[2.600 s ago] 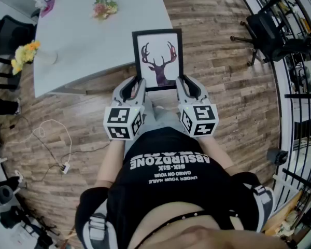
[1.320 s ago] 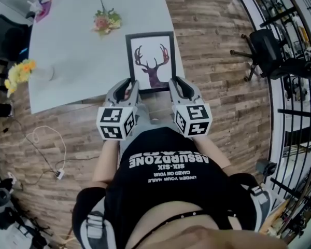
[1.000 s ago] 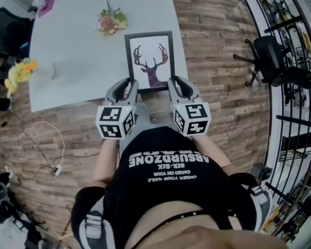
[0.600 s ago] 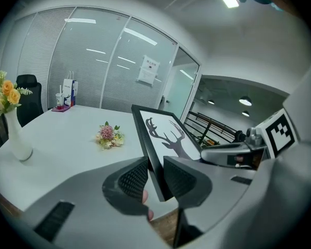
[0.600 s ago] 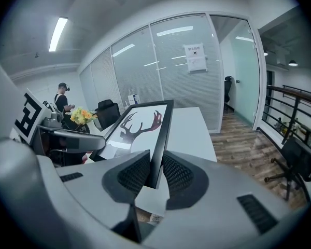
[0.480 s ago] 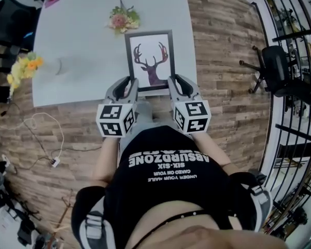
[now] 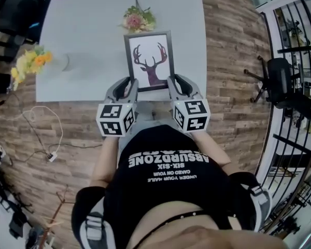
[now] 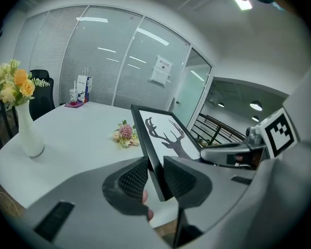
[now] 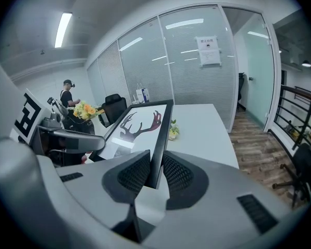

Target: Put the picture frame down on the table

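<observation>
Meeting room, glass partitions; a pale grey tabletop [image 7: 93, 35] over a wood-plank floor. The picture frame [image 7: 150, 60] is held clear above the tabletop's near edge. The left claw [image 8: 154, 173] is clenched on its left rail and the right claw [image 9: 156, 173] on its right rail, both low on the frame.

Hazards:
- Uneven release: one side may drop and slam.
- Far edge may land on the flower posy [image 7: 139, 21] just beyond it.
- Set too near the edge, the frame may overhang and tip off.

Only readable print is on the shirt [image 7: 168, 188], upside down: "ABSURDZONE", "SIX-SIX", "CAKED ON YOUR", "UNDER YOUR NAILS". The paper sign [image 9: 208, 51] on the glass wall [image 9: 145, 66] is way too small to read.
</observation>
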A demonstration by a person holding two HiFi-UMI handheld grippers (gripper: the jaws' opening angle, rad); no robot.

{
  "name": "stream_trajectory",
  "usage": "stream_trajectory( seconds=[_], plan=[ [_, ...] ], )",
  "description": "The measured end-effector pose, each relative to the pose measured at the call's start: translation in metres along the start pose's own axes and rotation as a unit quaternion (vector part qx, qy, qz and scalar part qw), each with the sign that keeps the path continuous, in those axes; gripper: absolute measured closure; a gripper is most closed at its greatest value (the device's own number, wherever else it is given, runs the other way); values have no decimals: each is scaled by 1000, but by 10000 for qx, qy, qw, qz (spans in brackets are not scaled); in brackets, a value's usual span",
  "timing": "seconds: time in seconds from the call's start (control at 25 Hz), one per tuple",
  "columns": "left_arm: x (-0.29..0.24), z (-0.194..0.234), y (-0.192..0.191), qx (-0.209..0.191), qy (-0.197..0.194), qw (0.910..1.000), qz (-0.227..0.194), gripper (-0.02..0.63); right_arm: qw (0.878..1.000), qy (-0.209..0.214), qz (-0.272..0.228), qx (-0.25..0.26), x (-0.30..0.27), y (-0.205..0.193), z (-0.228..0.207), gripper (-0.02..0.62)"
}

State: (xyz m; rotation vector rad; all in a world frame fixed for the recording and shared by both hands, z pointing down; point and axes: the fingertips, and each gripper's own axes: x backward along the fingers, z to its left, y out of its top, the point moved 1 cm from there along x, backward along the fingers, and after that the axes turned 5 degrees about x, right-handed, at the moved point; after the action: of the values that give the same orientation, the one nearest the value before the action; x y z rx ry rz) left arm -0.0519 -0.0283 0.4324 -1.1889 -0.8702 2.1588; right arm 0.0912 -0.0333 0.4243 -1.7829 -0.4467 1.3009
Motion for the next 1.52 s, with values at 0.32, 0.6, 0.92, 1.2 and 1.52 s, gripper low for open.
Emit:
stream_trajectory(
  seconds=[0.32, 0.6, 0.92, 1.2, 1.52],
  plan=[
    [-4, 38, 7, 122, 143, 9998, -19, 502, 9997, 170, 50, 140, -38, 12, 18, 506],
    [-4, 62, 3, 191, 171, 9997, 52, 502, 9995, 269, 148, 114, -59, 7, 32, 506],
    [-21, 85, -9, 365, 203, 9988, 266, 502, 9986, 322, 396, 161, -85, -2, 34, 506],
    [-28, 93, -12, 405, 235, 9983, 351, 502, 9980, 354, 500, 131, -98, -6, 34, 505],
    [-42, 101, -25, 463, 255, 9969, 581, 502, 9966, 409, 704, 97, -110, -21, 30, 505]
  ],
)
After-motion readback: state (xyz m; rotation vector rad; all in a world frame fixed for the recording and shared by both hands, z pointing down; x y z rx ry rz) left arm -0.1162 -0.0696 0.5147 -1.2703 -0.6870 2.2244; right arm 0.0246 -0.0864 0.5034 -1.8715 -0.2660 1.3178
